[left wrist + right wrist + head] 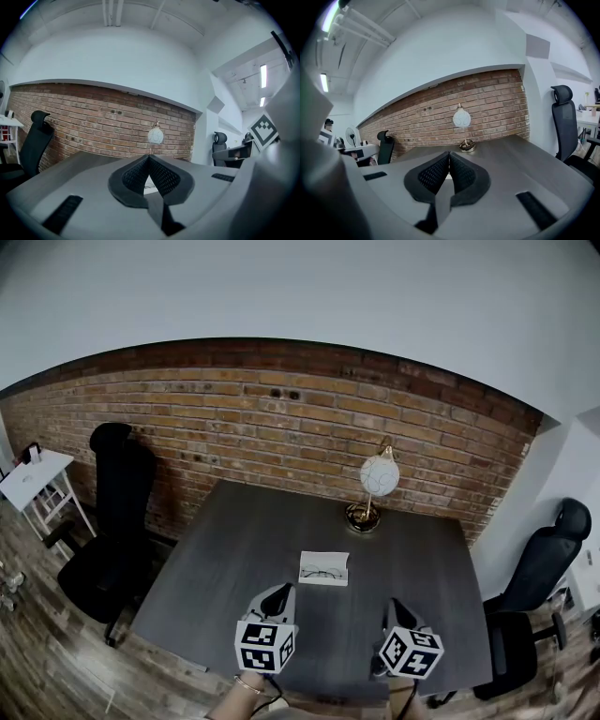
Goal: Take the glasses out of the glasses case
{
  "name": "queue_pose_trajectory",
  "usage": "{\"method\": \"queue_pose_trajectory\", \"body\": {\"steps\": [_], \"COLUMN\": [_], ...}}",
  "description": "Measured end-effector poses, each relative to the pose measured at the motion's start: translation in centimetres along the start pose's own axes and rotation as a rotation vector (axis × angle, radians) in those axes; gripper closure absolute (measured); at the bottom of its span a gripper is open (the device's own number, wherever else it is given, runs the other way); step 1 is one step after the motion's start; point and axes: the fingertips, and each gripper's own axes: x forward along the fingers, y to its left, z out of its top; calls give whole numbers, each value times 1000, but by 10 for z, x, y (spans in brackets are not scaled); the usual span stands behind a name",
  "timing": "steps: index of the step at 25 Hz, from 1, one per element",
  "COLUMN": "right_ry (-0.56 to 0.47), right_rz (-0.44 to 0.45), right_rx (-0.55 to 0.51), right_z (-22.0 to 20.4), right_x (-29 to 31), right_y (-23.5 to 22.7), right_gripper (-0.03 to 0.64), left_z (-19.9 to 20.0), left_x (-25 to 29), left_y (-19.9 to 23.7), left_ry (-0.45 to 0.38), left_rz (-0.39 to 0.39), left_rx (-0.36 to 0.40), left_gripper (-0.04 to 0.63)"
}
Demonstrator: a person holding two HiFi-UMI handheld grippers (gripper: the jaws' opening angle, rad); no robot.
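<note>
1. Glasses case [328, 559] lies flat mid-table [234, 540], on the near side of the lamp [378, 479]. The glasses [322, 573] show as a thin dark outline on its pale surface, so I judge them still in the case, which looks open
2. Left gripper [278, 592] hangs over the table's near edge, well apart from the case; jaws tip to tip, nothing between them
3. Right gripper [394, 606] likewise: jaws pressed together, empty, well short of the case
4. Judgement: nothing done yet. Opening the jaws, the reach, the grip and the lift-out all remain
</note>
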Motion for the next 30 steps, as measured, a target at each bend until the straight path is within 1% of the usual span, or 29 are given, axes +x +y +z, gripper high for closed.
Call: {"method": "queue_pose_trajectory", "body": {"steps": [4, 10, 17, 23, 30], "right_ry": [2, 20, 57, 117, 154], "right_rz": [10, 25, 38, 76, 148], "right_rx": [-14, -24, -57, -62, -96], "right_z": [10, 13, 10, -1, -6], "right_x": [31, 70, 92, 109, 120], "right_y": [9, 21, 23, 15, 19], "right_gripper": [584, 584, 584, 584, 584], "left_z": [4, 5, -6, -23, -35], "left_x": [23, 50, 71, 74, 71], "left_y": [20, 46, 56, 60, 62], "left_ry": [2, 14, 57, 108, 134], "left_rz": [5, 16, 29, 87, 144], "left_rx": [2, 0, -3, -15, -38], "left_gripper": [578, 578, 578, 578, 578]}}
